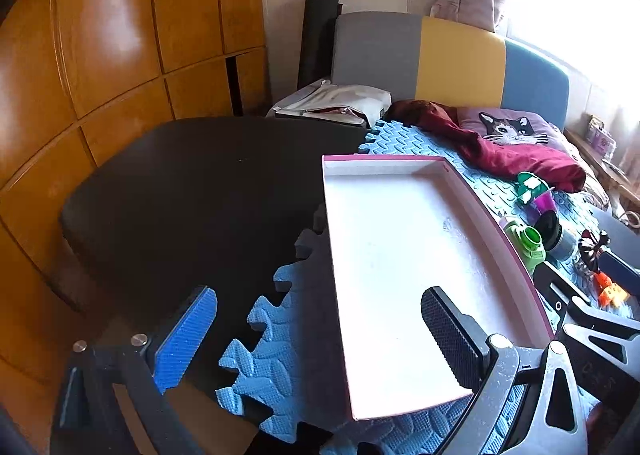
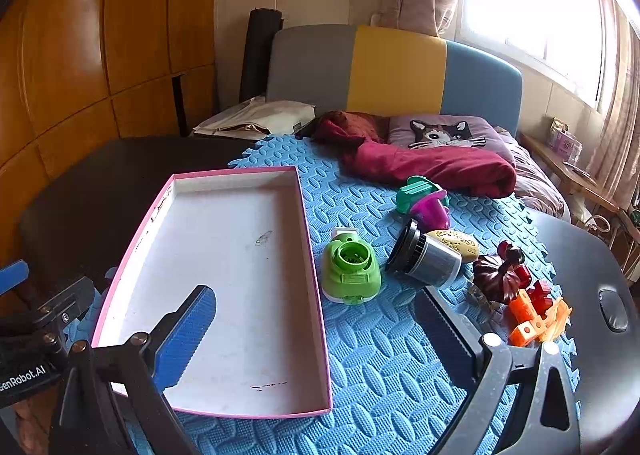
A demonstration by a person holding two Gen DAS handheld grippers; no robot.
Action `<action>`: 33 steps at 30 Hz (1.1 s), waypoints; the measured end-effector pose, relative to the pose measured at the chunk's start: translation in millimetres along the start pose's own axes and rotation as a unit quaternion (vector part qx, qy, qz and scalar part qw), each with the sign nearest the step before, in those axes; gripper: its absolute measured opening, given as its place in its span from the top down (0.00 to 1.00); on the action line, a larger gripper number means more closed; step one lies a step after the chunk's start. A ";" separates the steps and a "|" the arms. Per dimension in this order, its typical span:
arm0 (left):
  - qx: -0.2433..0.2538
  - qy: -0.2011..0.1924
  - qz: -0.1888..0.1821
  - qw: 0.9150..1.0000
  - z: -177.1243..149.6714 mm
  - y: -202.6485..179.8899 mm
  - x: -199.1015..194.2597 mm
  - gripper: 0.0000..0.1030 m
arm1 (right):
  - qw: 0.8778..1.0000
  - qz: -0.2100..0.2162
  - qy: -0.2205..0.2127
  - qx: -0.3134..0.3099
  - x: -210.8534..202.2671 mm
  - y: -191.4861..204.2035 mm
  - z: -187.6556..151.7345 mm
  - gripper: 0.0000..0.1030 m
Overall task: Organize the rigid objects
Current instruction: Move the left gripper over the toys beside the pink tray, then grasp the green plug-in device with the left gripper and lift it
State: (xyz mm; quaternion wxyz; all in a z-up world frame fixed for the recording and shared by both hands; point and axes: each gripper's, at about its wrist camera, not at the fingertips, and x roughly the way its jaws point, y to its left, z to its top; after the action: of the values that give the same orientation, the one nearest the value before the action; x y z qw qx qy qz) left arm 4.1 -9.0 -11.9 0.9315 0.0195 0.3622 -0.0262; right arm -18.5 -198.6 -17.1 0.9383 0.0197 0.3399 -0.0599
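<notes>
A shallow white tray with a pink rim [image 1: 400, 255] [image 2: 224, 295] lies empty on the blue foam mat [image 2: 380, 355]. Right of it lie a green round toy [image 2: 350, 271] [image 1: 528, 247], a black-and-grey jar on its side [image 2: 424, 255], a yellowish piece [image 2: 456, 245], a teal piece [image 2: 416, 191], a purple piece [image 2: 432, 209], a dark red pumpkin shape [image 2: 498, 275] and orange blocks [image 2: 536, 319]. My left gripper [image 1: 320, 335] is open over the tray's near left edge. Over the tray's near right corner, my right gripper [image 2: 316, 335] is open too. Neither holds anything.
A black table [image 1: 180, 195] lies under the mat's left side. Behind are a bed with a crimson cloth [image 2: 432, 167], a cat pillow [image 2: 444, 133] and a grey-yellow-blue headboard [image 2: 396, 71]. A wooden wardrobe [image 1: 100, 55] fills the left. A dark rounded tabletop [image 2: 592, 255] sits at right.
</notes>
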 end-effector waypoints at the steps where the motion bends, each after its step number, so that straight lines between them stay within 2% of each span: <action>1: 0.001 0.000 -0.001 1.000 -0.1 -0.8 -0.1 0.00 | 1.000 0.000 -0.001 -0.001 -0.3 0.5 0.3 0.01; 8: 0.008 0.003 -0.018 1.000 0.9 -4.0 0.0 0.00 | 1.000 0.007 -0.004 -0.004 -2.6 -5.5 4.6 0.02; 17: 0.018 0.012 -0.056 0.998 3.3 -11.8 1.2 0.00 | 1.000 -0.004 -0.012 -0.001 -5.4 -42.0 18.3 0.02; 20: 0.026 0.022 -0.069 0.997 3.7 -16.9 4.3 0.00 | 1.000 -0.005 -0.016 0.003 -6.5 -62.3 24.8 0.02; 22: 0.033 0.028 -0.091 0.995 5.5 -20.4 4.8 0.00 | 1.000 -0.004 -0.021 0.006 -6.2 -81.8 29.1 0.02; 25: 0.046 0.023 -0.104 0.993 11.7 -26.3 3.4 0.00 | 0.999 -0.022 -0.027 0.017 -3.2 -115.6 32.9 0.01; 30: 0.069 0.015 -0.137 0.988 27.2 -43.4 1.2 0.00 | 0.995 -0.045 -0.021 0.082 9.4 -178.3 26.6 0.01; 33: 0.107 0.006 -0.134 0.985 34.3 -64.9 1.9 0.00 | 0.991 -0.050 -0.006 0.124 16.5 -201.0 14.5 0.01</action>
State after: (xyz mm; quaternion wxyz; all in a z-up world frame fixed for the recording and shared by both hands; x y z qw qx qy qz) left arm 24.5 -75.7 11.0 0.9097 0.0710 0.3626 -0.1894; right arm -22.0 -400.8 -15.9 0.9265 0.1183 0.3247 -0.1487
